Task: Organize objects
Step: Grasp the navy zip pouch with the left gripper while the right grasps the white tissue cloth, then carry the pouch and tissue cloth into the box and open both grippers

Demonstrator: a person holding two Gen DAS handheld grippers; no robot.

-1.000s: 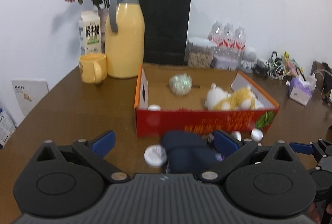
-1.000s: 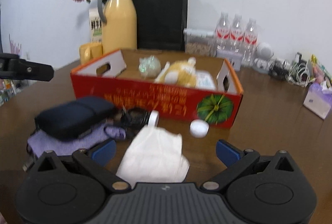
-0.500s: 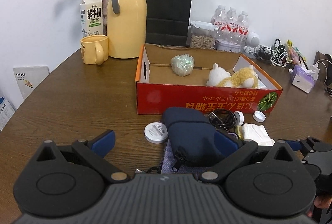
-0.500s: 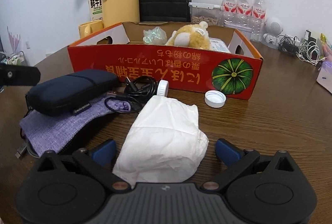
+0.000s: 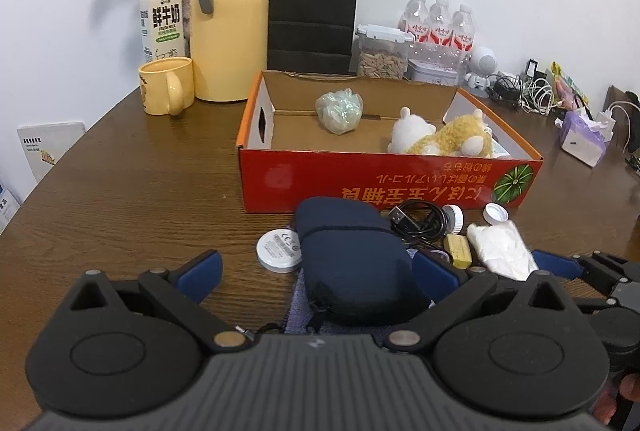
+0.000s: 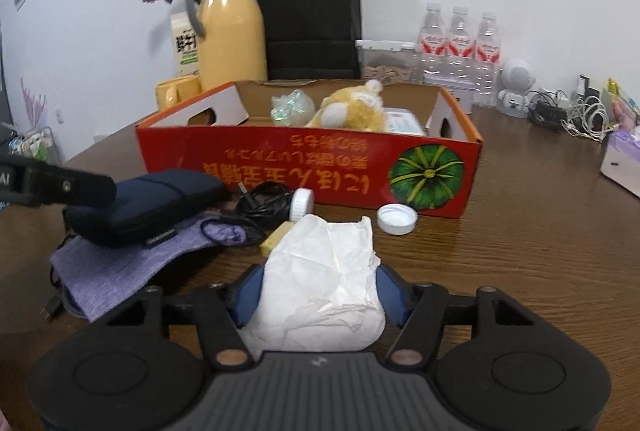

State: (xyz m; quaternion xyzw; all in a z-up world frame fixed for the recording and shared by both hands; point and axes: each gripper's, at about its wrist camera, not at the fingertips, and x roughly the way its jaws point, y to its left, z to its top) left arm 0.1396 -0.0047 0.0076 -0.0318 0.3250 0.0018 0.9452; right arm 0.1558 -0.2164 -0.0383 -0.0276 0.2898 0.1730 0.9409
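My right gripper (image 6: 318, 297) is closing its jaws on the white crumpled paper wad (image 6: 324, 271), which sits between the blue pads with both pads drawn in against its sides; the wad lies on the brown table (image 6: 520, 231) near its front edge, just in front of the red cardboard box (image 6: 304, 171). My left gripper (image 5: 316, 273) stands wide open with the dark blue zip pouch (image 5: 352, 263) between its fingers; its right pad sits close beside the pouch and the left pad is well clear of it, so nothing is gripped. The pouch rests on a purple cloth (image 6: 116, 267), just in front of the box's long red wall. A white round disc (image 5: 279, 250) lies touching the pouch's left side, and a coiled black cable (image 5: 418, 222) sits between pouch and box. A small yellow block (image 5: 458, 250) lies just beside the wad, and a white bottle cap (image 6: 396, 219) lies near the box's front right corner. Inside the box I see a yellow and white plush toy (image 5: 440, 139) toward the right end and a clear wrapped bundle (image 5: 339, 111) near the back wall
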